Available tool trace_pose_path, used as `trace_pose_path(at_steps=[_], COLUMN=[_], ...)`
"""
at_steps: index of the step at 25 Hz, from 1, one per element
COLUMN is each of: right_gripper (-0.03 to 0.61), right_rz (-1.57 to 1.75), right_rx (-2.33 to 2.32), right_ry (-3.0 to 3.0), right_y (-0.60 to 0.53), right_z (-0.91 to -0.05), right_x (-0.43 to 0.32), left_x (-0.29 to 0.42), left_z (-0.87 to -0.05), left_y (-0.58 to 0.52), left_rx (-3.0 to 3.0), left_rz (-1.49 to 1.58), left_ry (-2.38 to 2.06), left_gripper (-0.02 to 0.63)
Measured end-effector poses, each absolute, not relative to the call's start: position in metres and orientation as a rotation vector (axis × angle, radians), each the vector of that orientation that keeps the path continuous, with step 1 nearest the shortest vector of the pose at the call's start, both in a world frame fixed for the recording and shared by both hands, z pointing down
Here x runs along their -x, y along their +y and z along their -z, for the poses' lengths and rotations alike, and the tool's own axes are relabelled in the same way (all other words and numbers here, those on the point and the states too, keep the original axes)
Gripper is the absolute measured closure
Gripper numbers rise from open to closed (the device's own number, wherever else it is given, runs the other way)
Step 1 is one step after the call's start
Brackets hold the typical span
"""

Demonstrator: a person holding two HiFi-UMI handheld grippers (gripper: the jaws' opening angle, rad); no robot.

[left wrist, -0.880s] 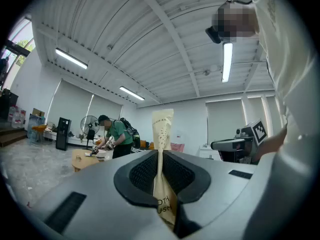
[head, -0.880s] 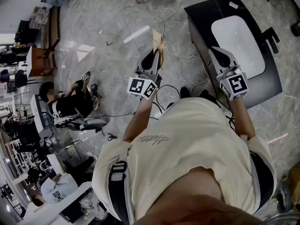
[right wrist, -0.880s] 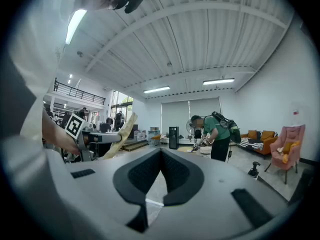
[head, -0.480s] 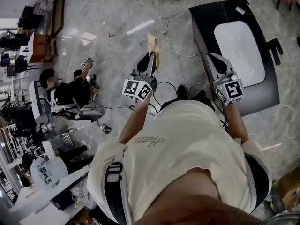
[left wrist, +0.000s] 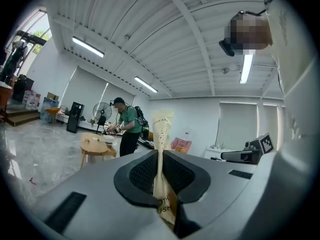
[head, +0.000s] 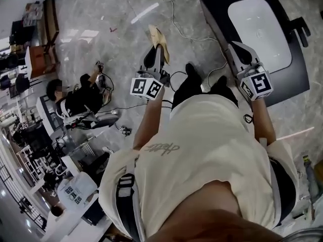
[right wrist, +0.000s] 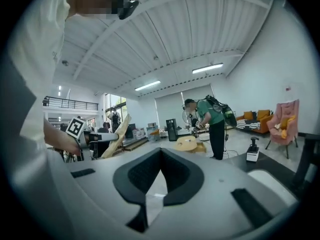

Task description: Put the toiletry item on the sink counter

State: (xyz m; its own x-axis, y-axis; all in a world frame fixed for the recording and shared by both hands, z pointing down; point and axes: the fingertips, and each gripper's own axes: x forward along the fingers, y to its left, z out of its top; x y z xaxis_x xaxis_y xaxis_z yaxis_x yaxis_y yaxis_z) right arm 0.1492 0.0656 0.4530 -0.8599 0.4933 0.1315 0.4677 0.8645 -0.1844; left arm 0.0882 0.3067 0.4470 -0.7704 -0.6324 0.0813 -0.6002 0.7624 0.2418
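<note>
task under way, not completed: the paper-wrapped toothbrush packet is being clenched upright between the pads of the left gripper, above the floor and apart from the black sink counter. placing is still to be done. the right gripper is being held closed on nothing, above the counter's edge.

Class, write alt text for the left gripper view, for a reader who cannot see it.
The left claw is shut on a thin cream paper packet that stands up between its jaws. Behind it is a bright white hall, where a person in a green shirt stands beside a round wooden table.
</note>
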Motion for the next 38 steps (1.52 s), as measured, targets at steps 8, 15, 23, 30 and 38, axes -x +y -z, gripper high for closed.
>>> trace_pose_path(at_steps=[8,15,23,30,38], right_gripper=[0.584,0.584,0.584,0.584,0.584], right_rz=[-0.123,-0.123,-0.105,-0.175,-0.197], right_rx=[0.458,0.206,0.065,0.065,-0.061], right_ry=[-2.944,-2.978,-2.954,-2.960,-2.974], right_y=[0.104,0.131,0.093,0.027,-0.055], right_z=[-0.440,-0.430,-0.429,-0.453,-0.454], right_x=[-0.089,-0.054,-0.023,0.034,0.062], left_x=[0.013,0.078,0.119,0.164,0.215], left_z=[-0.443,-0.459,-0.457,-0.450,-0.457], left_y=[0.327,0.339,0.285,0.193,0.094], left_rx=[-1.289,-1.473,-1.629,-1.731,-1.823], left_rz=[0.281,0.281,0.282,0.196,0.174], left_ry=[-2.750,-2.613,-2.481,-2.395,-2.277], left_gripper=[0.584,0.584,0.584,0.583,0.583])
